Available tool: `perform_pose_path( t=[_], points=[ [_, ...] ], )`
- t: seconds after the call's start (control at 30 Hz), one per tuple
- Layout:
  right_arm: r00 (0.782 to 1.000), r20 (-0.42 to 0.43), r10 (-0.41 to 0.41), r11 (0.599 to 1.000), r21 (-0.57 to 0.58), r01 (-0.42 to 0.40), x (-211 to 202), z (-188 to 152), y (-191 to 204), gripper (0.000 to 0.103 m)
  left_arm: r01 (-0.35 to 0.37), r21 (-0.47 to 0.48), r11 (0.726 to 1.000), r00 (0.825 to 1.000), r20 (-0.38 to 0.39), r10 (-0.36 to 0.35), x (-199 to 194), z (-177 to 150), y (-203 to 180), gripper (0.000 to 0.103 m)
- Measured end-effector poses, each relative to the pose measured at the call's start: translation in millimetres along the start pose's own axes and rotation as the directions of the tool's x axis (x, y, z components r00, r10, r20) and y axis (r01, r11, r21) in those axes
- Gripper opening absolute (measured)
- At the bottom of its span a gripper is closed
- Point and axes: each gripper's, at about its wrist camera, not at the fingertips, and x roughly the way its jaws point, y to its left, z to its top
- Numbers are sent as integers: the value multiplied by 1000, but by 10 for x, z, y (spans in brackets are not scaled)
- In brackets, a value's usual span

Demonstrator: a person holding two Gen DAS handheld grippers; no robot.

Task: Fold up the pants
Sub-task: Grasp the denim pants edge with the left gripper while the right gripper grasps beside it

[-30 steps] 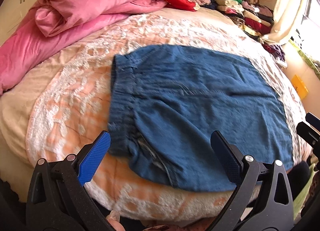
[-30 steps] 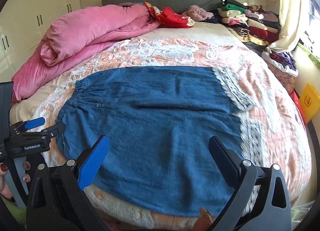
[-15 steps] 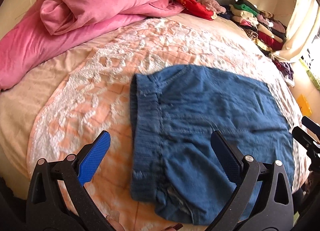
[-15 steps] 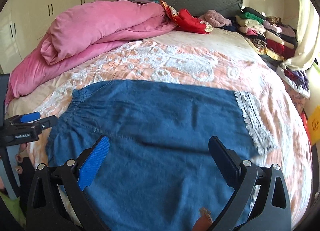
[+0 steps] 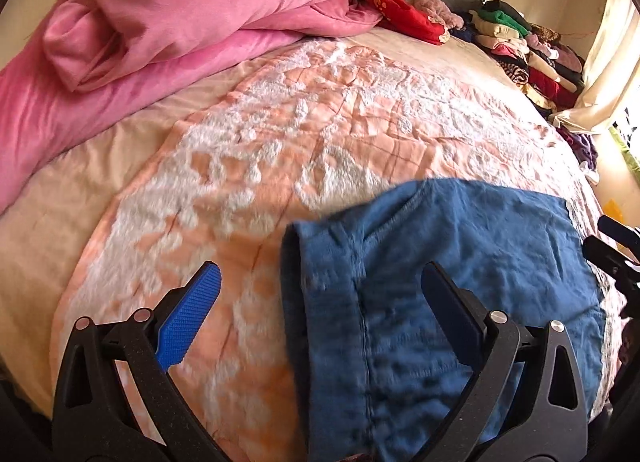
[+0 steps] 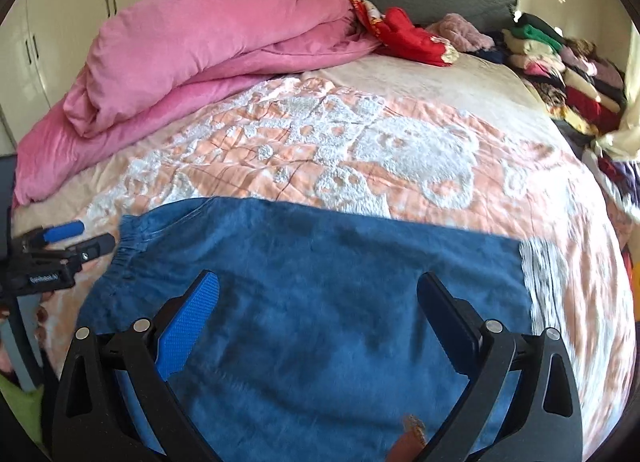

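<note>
Blue denim pants [image 5: 460, 282] lie flat on the bed, folded, with the elastic waistband at the left [image 6: 132, 246]. My left gripper [image 5: 320, 286] is open and empty, hovering over the waistband edge. My right gripper [image 6: 318, 294] is open and empty above the middle of the pants [image 6: 320, 302]. The left gripper also shows at the left edge of the right wrist view [image 6: 68, 238], and the right gripper at the right edge of the left wrist view [image 5: 616, 242].
A peach and white patterned bedspread [image 5: 300, 134] covers the bed. A pink duvet [image 6: 192, 54] is heaped at the back left. Red clothing [image 6: 408, 36] and stacks of folded clothes [image 6: 560, 70] lie at the back right. White wardrobes [image 6: 60, 30] stand at left.
Both grippers have moved forward and lower over the bed, the left one also shifting left past the waistband. The pants now sit lower in both views. Both stay open.
</note>
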Motion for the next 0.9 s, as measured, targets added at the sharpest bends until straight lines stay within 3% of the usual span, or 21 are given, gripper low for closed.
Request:
perform_pose_path(
  t=[0.13,0.23,0.43,0.47,0.5,0.67,0.9],
  points=[
    [999,-27,-32,999,-26,31,285,149,-46,99,34,23,999,999,-31,-34,186,96,2,94],
    [997,-56,-49,995,-87,44,523,246,-29,99,13,47,999,998,-67,-9,361,121,-9,94],
    [991,-133,-3,988,-151,-17,929,376,24,99,18,68,998,996,-87,-12,588,136,-11,94],
    [990,-138,-5,985,-170,-19,975,389,51,99,15,79,997,996,-89,-8,615,138,-19,89],
    [990,-143,-11,979,-202,-18,1028,400,92,99,16,87,996,996,-88,-9,636,140,-29,75],
    [987,-162,-2,965,-258,-40,1187,455,140,99,33,134,990,999,-30,-29,576,157,-68,34],
    [986,-167,6,950,-307,-57,1252,469,150,99,119,126,985,989,71,-129,205,183,-47,28]
  ],
)
